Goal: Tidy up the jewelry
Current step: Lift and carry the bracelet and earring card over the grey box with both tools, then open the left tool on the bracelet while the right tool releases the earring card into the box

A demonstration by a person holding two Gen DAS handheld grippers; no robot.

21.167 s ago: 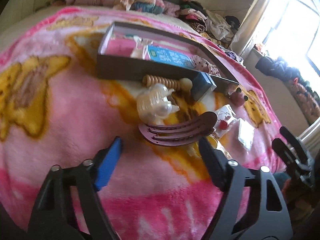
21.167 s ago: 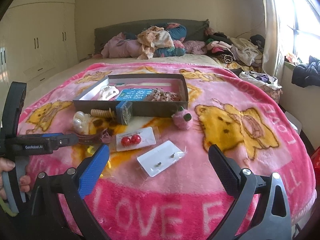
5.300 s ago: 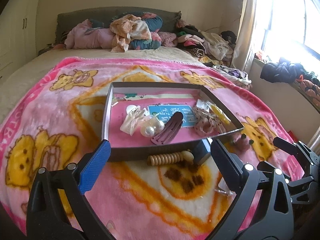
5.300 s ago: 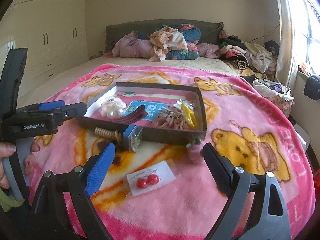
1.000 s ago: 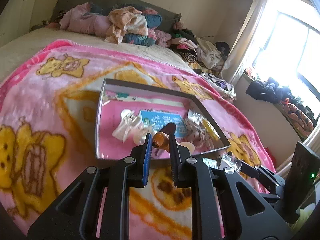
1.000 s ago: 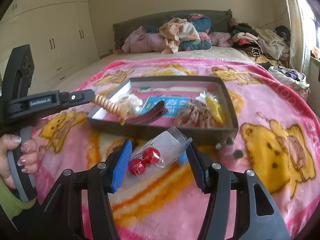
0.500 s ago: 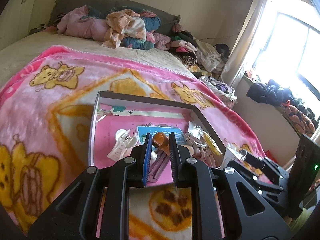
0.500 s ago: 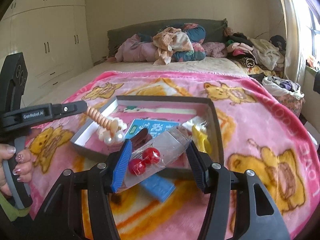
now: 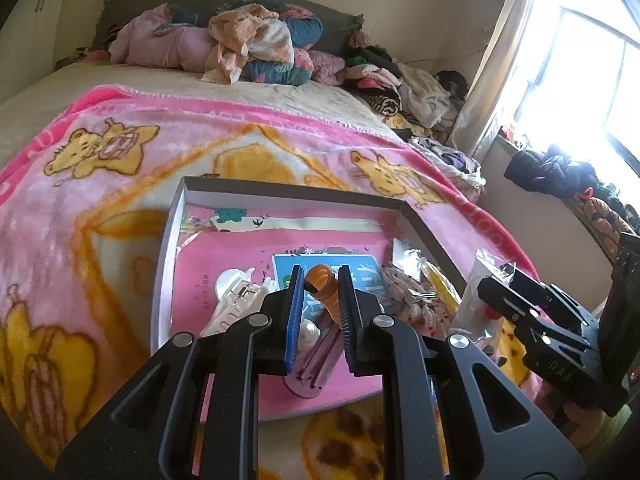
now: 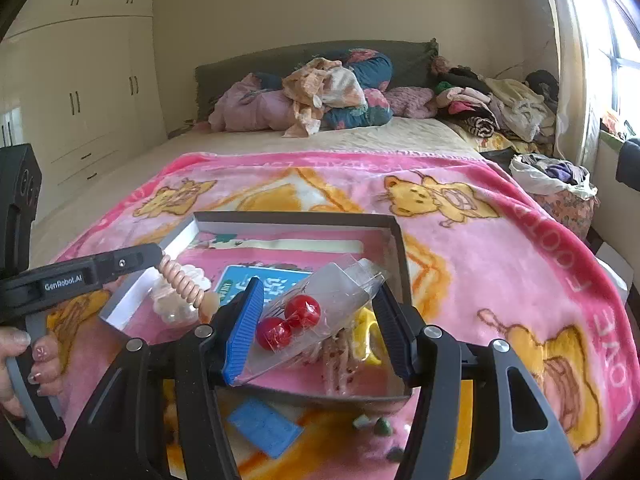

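A shallow grey-walled box point(image 9: 296, 193) with a pink floor lies on the pink blanket; it also shows in the right wrist view point(image 10: 296, 218). My left gripper point(image 9: 319, 286) is shut on a tan beaded bracelet point(image 9: 320, 280) and holds it above the box's left part; the bracelet hangs below the fingers in the right wrist view point(image 10: 182, 280). My right gripper point(image 10: 318, 312) is shut on a clear packet with red ball earrings point(image 10: 292, 320), held over the box's near right part. In the box lie a white claw clip point(image 9: 236, 300), a mauve hair clip point(image 9: 316, 360) and a blue card point(image 9: 332, 264).
A small blue box point(image 10: 264, 426) and a pink plush piece point(image 10: 380, 426) lie on the blanket in front of the box. Piled clothes point(image 10: 320, 92) lie at the head of the bed. A window point(image 9: 592, 80) is on the right.
Both grippers have moved forward and now sit over the box, each still holding its item. The box looks nearer and larger in both views.
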